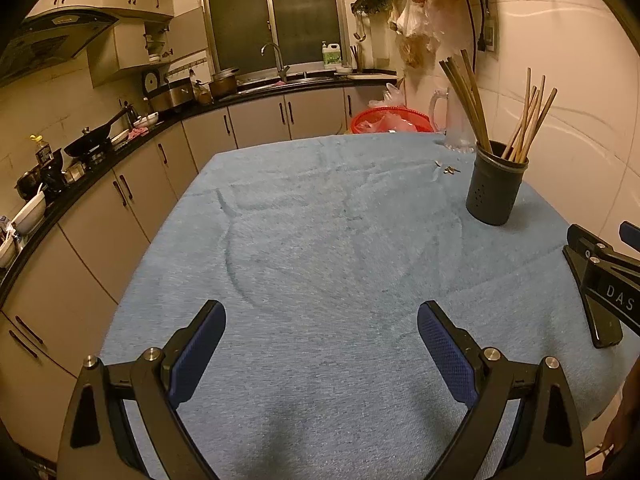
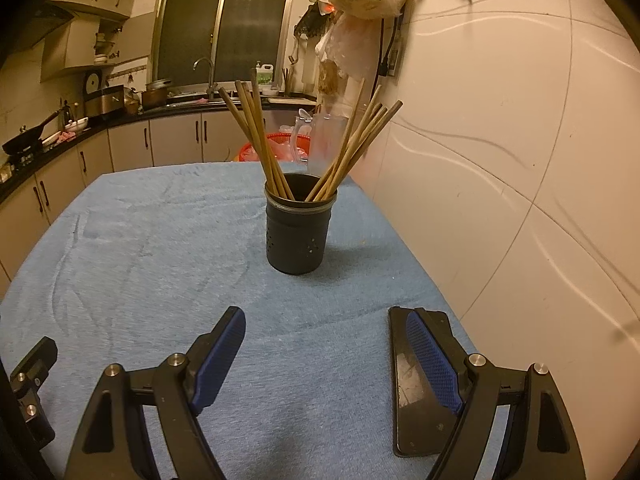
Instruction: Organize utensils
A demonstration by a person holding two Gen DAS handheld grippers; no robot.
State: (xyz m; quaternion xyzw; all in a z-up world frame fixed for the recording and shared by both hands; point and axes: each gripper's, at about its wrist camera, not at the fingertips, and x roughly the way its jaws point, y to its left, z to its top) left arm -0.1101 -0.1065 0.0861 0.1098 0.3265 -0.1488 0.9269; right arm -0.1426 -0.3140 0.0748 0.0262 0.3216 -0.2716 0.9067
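Observation:
A dark perforated utensil holder [image 2: 298, 228] stands upright on the blue cloth-covered table [image 2: 160, 248], with several wooden chopsticks [image 2: 260, 136] fanned out in it. It also shows at the right of the left wrist view [image 1: 496, 184]. My left gripper [image 1: 322, 344] is open and empty, low over the near part of the cloth. My right gripper [image 2: 326, 344] is open and empty, in front of the holder and apart from it. Its fingers [image 1: 592, 280] show at the right edge of the left wrist view.
A black phone [image 2: 412, 384] lies flat on the cloth under my right gripper's right finger. A clear glass mug [image 1: 448, 120] and small scraps [image 1: 448, 169] sit at the table's far edge. A red basket [image 1: 392, 120] stands beyond. A tiled wall [image 2: 500, 160] bounds the right.

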